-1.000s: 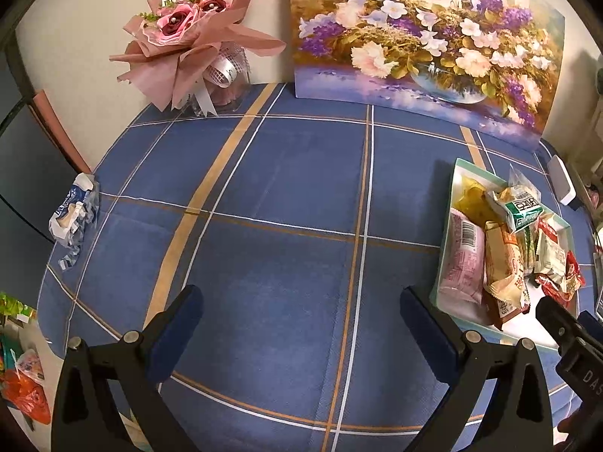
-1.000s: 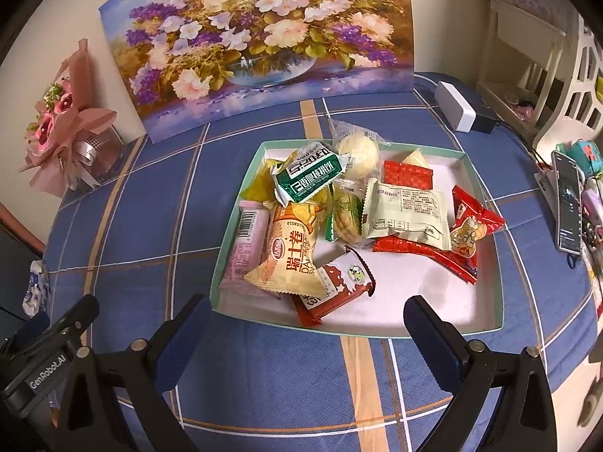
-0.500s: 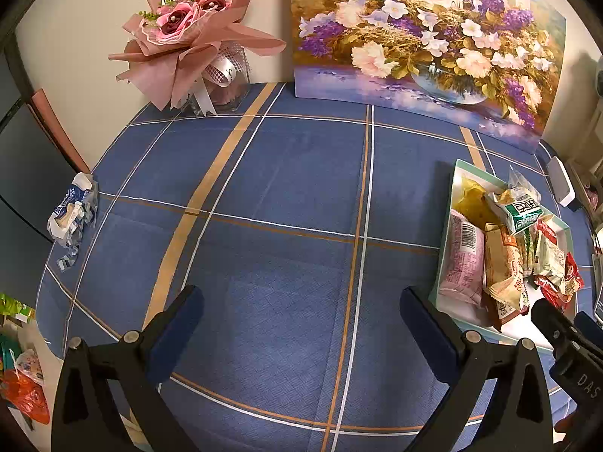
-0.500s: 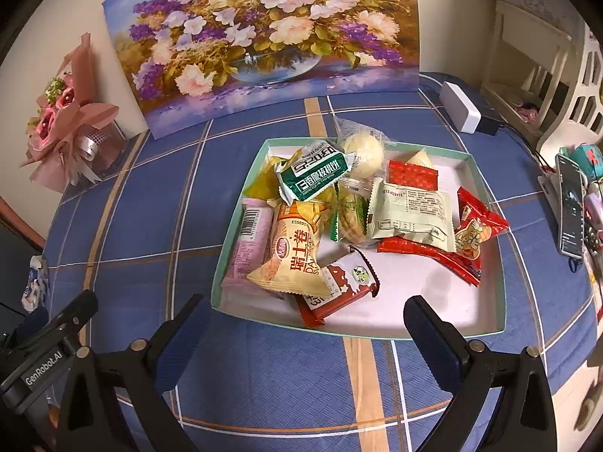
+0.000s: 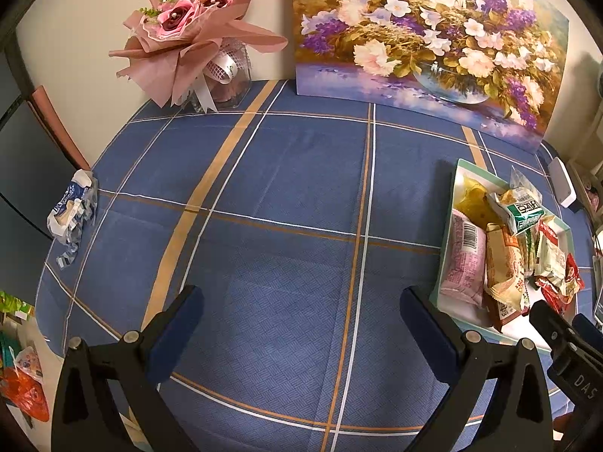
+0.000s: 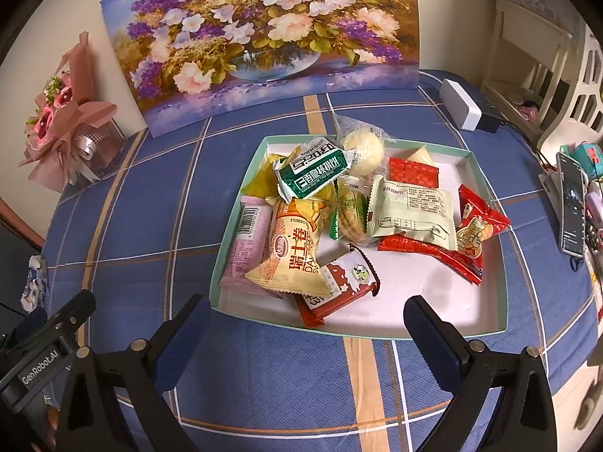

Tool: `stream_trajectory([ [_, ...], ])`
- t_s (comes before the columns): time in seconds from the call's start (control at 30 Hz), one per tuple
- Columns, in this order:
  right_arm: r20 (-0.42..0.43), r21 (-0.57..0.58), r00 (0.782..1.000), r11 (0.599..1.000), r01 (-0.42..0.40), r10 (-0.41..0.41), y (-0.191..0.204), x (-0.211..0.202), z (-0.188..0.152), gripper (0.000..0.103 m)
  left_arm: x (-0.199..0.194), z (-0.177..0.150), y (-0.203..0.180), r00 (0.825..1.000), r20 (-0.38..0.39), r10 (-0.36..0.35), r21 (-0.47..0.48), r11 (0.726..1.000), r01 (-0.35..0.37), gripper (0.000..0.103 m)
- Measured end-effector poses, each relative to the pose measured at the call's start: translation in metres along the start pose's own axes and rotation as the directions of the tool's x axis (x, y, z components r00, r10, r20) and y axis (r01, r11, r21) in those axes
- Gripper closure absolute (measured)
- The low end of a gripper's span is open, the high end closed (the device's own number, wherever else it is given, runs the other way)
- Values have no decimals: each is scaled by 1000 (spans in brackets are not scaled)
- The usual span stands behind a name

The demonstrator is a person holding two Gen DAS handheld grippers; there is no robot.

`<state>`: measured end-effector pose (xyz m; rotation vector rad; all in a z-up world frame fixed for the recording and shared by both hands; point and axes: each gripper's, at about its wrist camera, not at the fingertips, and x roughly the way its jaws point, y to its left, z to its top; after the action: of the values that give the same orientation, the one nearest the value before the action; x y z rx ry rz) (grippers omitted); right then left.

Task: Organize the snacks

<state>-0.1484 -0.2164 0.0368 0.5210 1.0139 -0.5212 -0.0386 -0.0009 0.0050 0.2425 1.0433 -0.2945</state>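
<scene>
A shallow mint-rimmed tray (image 6: 486, 333) on the blue checked tablecloth holds several wrapped snacks: a green packet (image 6: 312, 171), a yellow roll packet (image 6: 292, 254), a pink bar (image 6: 247, 241), a brown wafer packet (image 6: 335, 288), a pale green packet (image 6: 410, 211) and red packets (image 6: 476, 226). My right gripper (image 6: 307, 318) stands open just before the tray's near rim, empty. My left gripper (image 5: 301, 310) is open over bare cloth, left of the tray (image 5: 458, 177), empty.
A flower painting (image 6: 264, 37) leans on the back wall, a pink bouquet (image 5: 188, 37) stands at the back left. A crumpled blue-white wrapper (image 5: 71, 211) lies at the left table edge. A white box (image 6: 459, 109) and a phone (image 6: 571, 203) are at the right.
Both views have shifted slightly: the right gripper has crept a little nearer the tray, and the left gripper has drifted a bit. Both stay open and empty.
</scene>
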Motion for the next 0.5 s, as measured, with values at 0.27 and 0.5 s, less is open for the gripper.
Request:
stream_trajectory([
  [0.27,-6,-2,1000,1000,-2,2,0,2,0,0,1,0,1,1000,-4,0,-4,1000,0,0],
  [0.5,-7,-2,1000,1000,-5,5,0,2,-1,0,1,0,1,1000,-4,1,-3,1000,-1,0],
])
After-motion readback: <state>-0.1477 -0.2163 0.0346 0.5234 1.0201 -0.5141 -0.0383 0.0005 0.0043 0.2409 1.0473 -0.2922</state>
